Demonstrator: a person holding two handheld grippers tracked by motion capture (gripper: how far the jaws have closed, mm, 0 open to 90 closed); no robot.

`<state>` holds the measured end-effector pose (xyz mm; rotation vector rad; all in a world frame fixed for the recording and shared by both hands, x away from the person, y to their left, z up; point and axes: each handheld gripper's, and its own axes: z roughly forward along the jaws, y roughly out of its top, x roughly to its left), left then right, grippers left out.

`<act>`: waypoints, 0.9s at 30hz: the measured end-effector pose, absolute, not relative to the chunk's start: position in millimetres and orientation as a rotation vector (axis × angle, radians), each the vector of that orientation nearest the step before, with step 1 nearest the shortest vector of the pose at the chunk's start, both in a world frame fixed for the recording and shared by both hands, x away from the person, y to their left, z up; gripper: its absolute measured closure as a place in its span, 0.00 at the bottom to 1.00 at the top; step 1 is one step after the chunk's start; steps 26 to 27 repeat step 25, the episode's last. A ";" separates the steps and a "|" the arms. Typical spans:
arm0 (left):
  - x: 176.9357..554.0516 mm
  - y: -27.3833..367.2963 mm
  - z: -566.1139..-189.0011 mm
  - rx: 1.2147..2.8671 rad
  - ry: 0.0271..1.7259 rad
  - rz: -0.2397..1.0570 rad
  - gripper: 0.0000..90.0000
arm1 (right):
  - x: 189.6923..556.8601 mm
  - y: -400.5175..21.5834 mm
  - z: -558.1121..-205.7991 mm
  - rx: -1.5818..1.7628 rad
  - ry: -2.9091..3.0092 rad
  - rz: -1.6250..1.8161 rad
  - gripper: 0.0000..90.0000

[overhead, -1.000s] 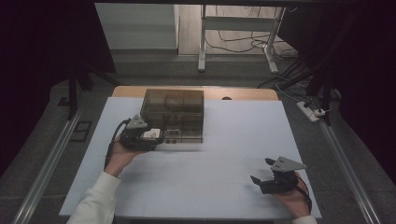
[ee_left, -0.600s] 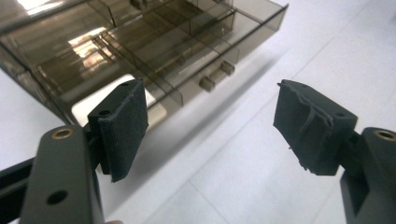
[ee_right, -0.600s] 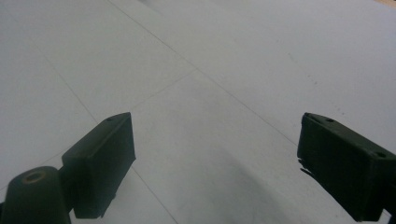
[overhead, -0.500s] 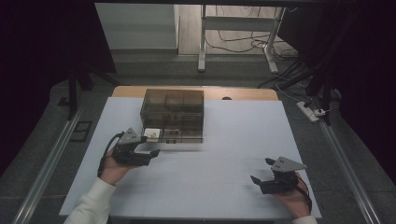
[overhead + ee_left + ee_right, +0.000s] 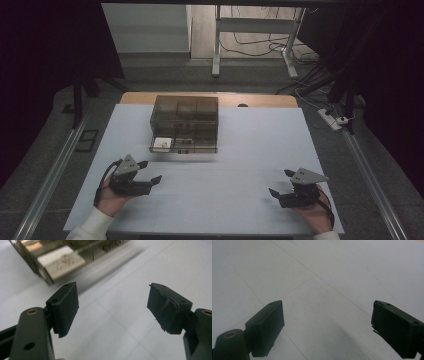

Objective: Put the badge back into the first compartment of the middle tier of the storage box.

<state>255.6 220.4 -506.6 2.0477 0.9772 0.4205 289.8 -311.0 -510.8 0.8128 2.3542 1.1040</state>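
White table cover (image 5: 225,170) lies bare between left gripper (image 5: 148,171) and right gripper (image 5: 281,183).

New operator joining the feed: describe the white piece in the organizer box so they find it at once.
On the white table sheet, find the smoky clear organizer box near the far edge. The white piece lies in its near-left corner compartment, nearest the left gripper. It is the one pale item among dark compartments.

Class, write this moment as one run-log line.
left gripper: open, empty, jaws just opening | right gripper: open, empty | compartment box: on table
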 end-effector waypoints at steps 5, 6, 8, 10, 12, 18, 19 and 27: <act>245.7 225.0 -513.3 2.055 0.985 0.408 0.28 | 289.6 -310.4 -511.3 0.817 2.358 1.097 0.12; 244.8 225.3 -513.5 2.054 0.985 0.409 0.28 | 289.4 -310.4 -511.2 0.817 2.357 1.093 0.12; 242.9 226.6 -513.1 2.052 0.981 0.411 0.28 | 289.5 -310.5 -511.3 0.819 2.357 1.096 0.12; 242.7 226.8 -512.8 2.049 0.981 0.413 0.28 | 289.6 -310.8 -511.3 0.817 2.359 1.089 0.12; 243.2 226.3 -512.7 2.051 0.979 0.412 0.28 | 289.8 -310.4 -511.7 0.817 2.358 1.089 0.12; 243.8 225.0 -512.7 2.057 0.971 0.412 0.27 | 289.7 -309.7 -511.7 0.814 2.357 1.090 0.12; 244.1 225.5 -512.5 2.056 0.972 0.412 0.27 | 289.7 -309.7 -511.7 0.813 2.357 1.090 0.12; 244.8 226.0 -512.9 2.057 0.976 0.409 0.27 | 289.5 -309.6 -511.4 0.814 2.356 1.094 0.12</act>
